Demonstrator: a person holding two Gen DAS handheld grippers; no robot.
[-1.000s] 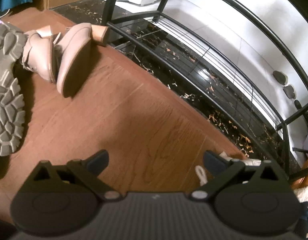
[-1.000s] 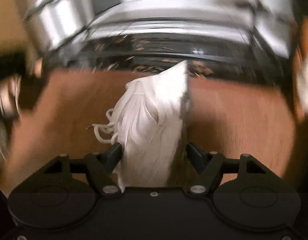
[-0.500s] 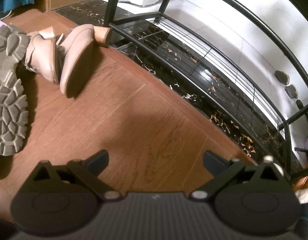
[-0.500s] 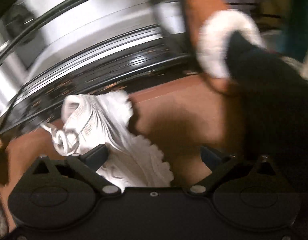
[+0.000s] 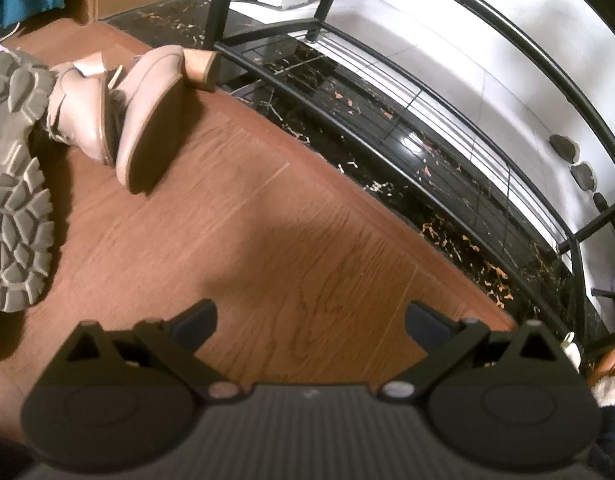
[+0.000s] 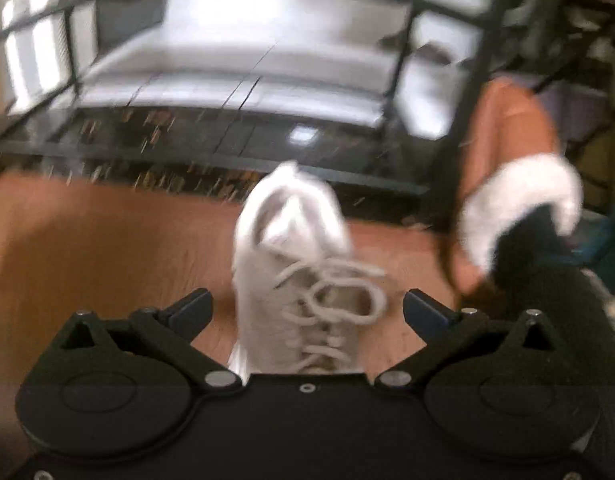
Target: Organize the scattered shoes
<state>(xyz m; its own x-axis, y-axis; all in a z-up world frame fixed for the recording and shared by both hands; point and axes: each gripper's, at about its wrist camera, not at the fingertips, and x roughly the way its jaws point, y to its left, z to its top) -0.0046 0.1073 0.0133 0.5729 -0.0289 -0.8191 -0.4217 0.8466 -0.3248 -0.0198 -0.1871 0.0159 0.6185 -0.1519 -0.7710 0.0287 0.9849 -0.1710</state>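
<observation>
My right tongs (image 6: 307,304) are opening, close to their widest, and the white sneaker (image 6: 295,264) that they clamped a second ago now sits loose between the fingers, touched by neither pad. It lies on the wooden floor (image 6: 107,248), laces toward me and its far end pointing at the lower front bar of the shoe rack (image 6: 211,160), just short of it. A second ago the sneaker stood on edge in the grip; half a second ago it had tipped toward my left; now it has settled laces up. I judge that it is set down near the rack but not yet on a shelf, so it will need another move. My left tongs (image 5: 309,316) have not stirred: they hang open over bare floor with nothing between the fingers, as they did a second ago. Only the right view shows the sneaker whole, along with a brown boot with a white fleece cuff (image 6: 519,204) beside the rack's right post, though that picture is smeared by motion. Only the left view, which is sharp, shows the shoes still lying about at the left end of the rack: a pink heeled boot (image 5: 147,116) on its side, a second pink boot (image 5: 81,108) touching it, and a shoe with a grey lugged sole (image 5: 15,208) turned up. The rack's lowest shelf (image 5: 387,120) looks bare there.
</observation>
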